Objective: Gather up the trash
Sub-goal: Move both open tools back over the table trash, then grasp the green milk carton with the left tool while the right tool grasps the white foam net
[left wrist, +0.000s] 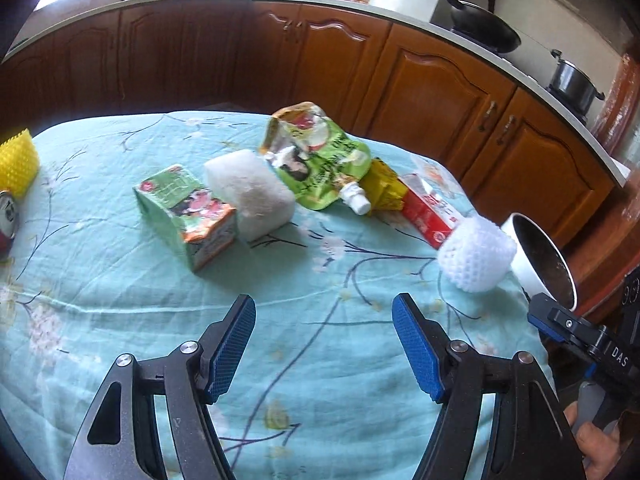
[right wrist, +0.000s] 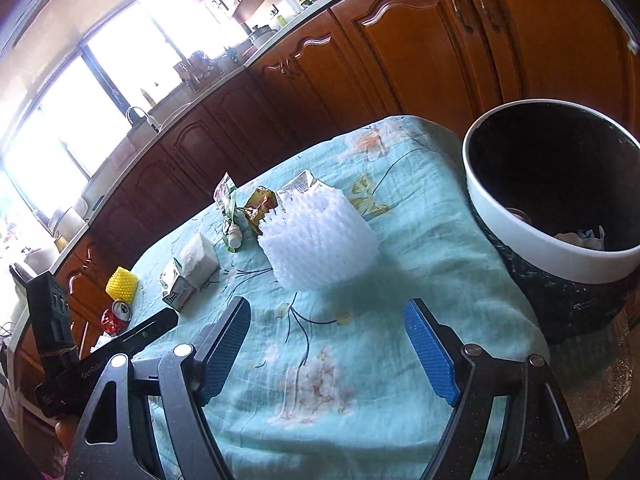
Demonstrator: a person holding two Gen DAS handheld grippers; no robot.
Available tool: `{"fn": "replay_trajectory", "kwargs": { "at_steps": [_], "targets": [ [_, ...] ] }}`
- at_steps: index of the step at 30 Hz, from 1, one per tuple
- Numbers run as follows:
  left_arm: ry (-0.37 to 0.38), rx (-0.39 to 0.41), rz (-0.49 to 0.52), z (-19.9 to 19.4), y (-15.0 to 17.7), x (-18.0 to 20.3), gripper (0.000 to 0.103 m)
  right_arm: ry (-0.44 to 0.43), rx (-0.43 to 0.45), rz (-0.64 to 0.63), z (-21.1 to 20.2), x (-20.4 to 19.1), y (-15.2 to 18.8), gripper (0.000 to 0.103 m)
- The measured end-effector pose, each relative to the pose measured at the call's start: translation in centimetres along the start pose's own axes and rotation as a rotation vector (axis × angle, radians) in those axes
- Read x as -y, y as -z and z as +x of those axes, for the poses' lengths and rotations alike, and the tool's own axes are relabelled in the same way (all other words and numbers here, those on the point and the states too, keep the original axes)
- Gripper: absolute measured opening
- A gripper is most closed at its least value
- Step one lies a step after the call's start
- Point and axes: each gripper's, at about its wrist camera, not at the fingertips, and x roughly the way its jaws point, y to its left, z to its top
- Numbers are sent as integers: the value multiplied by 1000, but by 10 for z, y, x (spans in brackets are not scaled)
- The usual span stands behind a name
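Both grippers, left [left wrist: 324,312] and right [right wrist: 327,316], hang wide and empty over the tablecloth [right wrist: 360,360] (foam net [right wrist: 320,236] just ahead, bin [right wrist: 532,248] beside it).

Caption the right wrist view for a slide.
Open right gripper faces white foam net on teal tablecloth, bin alongside.

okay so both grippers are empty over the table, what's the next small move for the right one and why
Probably ease the right gripper forward around the white foam net. Its jaws stand open and empty, the net sits straight ahead on the tablecloth, and the trash bin is close on its right.
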Motion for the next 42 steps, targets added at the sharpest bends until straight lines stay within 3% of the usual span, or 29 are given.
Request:
{"fn": "replay_trajectory", "kwargs": {
  "at_steps": [10,21,26,29,34,38,42],
  "targets": [
    [-138,11,-141,15,-35,-53,74,-8,-26,-36,27,-15,-10,81],
    [-190,-34,-180,74,-71,-83,74,-2,-43,-27,45,-9,-17,81],
    [-178,-12,-79,78,-71,-71,52,9,-38,-22,49,-4,-22,80],
    [-173,-1,-8,74,-66,-64,49,8,-37,-29,52,-5,-26,79],
    [-54,-35,51,64,-49,-54,46,8,-37,-41,56,-6,-26,60],
    [43,-62,127,58,-26,-35,46,7,-43,-41,55,-5,-23,36],
    [47,-73,176,57,-13,-24,46,7,-42,-60,51,-9,-20,31]
  ]
}}
